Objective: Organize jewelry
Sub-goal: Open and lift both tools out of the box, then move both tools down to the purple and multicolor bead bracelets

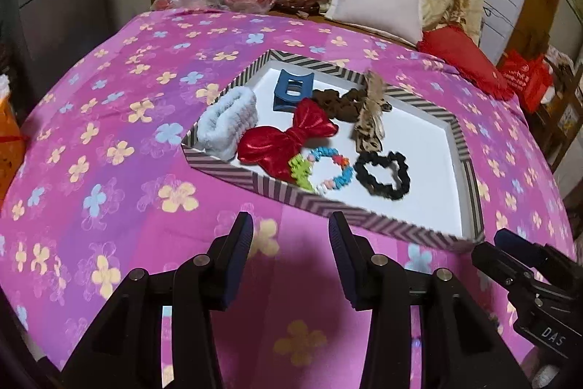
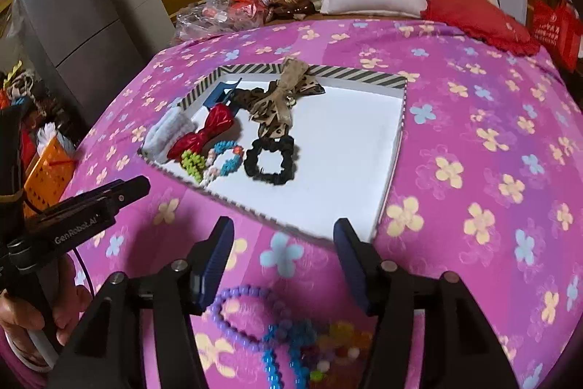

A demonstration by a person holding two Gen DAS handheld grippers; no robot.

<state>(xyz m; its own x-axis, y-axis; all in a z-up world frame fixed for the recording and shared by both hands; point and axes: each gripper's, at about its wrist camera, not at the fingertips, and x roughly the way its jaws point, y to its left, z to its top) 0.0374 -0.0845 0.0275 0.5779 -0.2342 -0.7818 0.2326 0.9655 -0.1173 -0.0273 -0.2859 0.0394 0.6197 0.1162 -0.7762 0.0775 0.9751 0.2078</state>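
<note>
Beads (image 2: 277,334) lie on bedspread beneath right tool (image 2: 284,254), untouched.

Heap of purple, blue and multicoloured plastic bead strings (image 2: 291,338) under my right tongs: partly hidden by the fingers, blurred, cut by bottom edge. Near rim of striped cardboard tray (image 1: 382,225) ahead is motion-smeared.

We saw left gripper (image 1: 290,225) over flowered pink bedspread (image 1: 109,119), jaws apart, nothing between. Striped tray (image 1: 251,174) lay beyond fingertips. Inside: pale blue scrunchie (image 1: 227,123) on left rim, blue claw clip (image 1: 292,89) near far corner, red bow (image 1: 289,137) mid-tray, beaded bracelet (image 1: 333,170) and black scrunchie (image 1: 382,174) toward near edge. Right gripper (image 1: 517,261) showed beside tray's near right corner.
</note>
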